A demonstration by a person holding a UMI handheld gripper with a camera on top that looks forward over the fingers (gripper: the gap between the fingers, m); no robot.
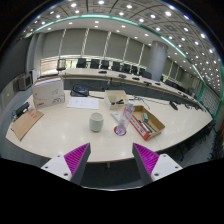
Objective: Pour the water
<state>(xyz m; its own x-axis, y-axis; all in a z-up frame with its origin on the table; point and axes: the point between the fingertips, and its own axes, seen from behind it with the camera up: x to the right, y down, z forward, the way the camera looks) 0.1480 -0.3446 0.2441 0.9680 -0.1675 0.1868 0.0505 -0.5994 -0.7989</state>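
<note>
Ahead, upright cup [96,122]; gripper [111,160] fingers apart, empty

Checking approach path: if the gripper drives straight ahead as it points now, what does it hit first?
Probably the bottle, just ahead between the open gripper fingers' lines; the cup sits slightly left. Depth is unclear.

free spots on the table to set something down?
Bare tabletop between the open fingers and the cup; also between cup and brown envelope. Crowded right of the cup: bottle, orange box.
</note>
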